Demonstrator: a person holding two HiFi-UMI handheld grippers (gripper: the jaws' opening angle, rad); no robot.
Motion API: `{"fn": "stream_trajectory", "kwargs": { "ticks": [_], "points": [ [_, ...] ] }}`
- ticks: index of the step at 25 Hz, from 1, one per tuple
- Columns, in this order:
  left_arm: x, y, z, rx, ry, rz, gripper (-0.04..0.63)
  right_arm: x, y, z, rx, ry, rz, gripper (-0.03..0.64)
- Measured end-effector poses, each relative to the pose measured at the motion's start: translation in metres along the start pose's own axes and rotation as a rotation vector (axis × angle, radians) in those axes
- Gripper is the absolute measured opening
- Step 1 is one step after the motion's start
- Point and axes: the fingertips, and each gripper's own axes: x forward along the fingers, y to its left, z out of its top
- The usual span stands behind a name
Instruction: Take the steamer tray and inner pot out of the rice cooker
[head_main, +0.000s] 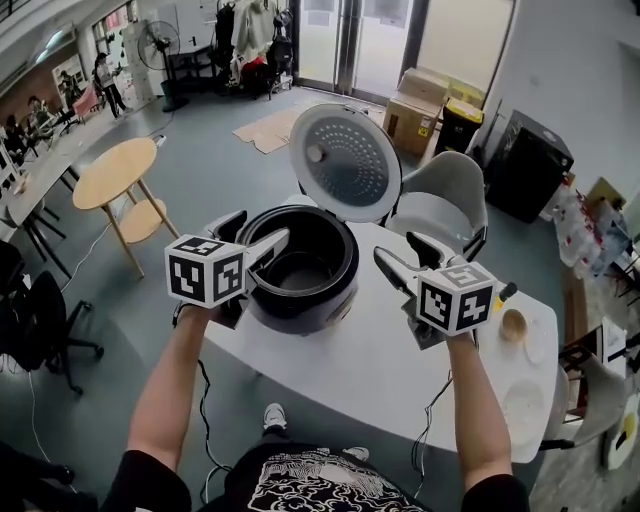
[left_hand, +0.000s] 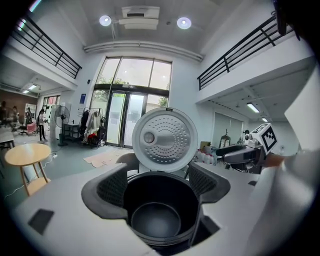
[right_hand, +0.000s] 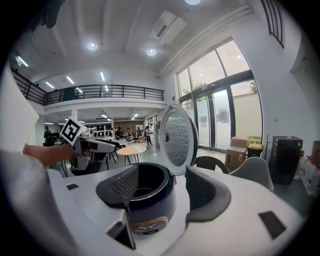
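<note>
Black rice cooker stands lid-up for access; left gripper and right gripper flank it, jaws apart, empty.

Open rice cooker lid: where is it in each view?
Head view: lid upper centre, tilted back behind the cooker.
Left gripper view: lid dead centre, inner face toward camera.
Right gripper view: lid centre, seen nearly side-on.
Shared landmark: round wooden table, left of the lid everywhere.
</note>
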Motion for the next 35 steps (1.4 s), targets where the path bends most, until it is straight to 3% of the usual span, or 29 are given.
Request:
{"fn": "stream_trajectory", "kwargs": {
  "ticks": [7, 12, 14, 20, 26, 35],
  "points": [
    [-0.008, 0.105, 0.003, -0.011, 0.05, -0.051, 0.379, 0.088, 0.053, 0.014, 0.087, 0.045, 0.003, 0.305],
    [0.006, 0.155, -0.006, -0.039, 0.109, -0.14, 0.379, 0.14, 0.069, 0.008, 0.155, 0.072, -0.018, 0.304],
    [0.014, 0.165, -0.008, -0.091, 0.132, -0.198, 0.379, 0.153, 0.07, 0.006, 0.181, 0.085, -0.028, 0.302],
    [0.028, 0.187, -0.02, -0.343, 0.187, -0.362, 0.379, 0.17, 0.08, -0.009, 0.262, 0.129, -0.034, 0.301],
    [0.036, 0.191, -0.029, -0.519, 0.258, -0.5, 0.377, 0.171, 0.076, -0.021, 0.383, 0.147, -0.036, 0.29],
    [0.044, 0.188, -0.037, -0.61, 0.355, -0.58, 0.379, 0.17, 0.075, -0.036, 0.514, 0.196, -0.022, 0.32]
  ]
}}
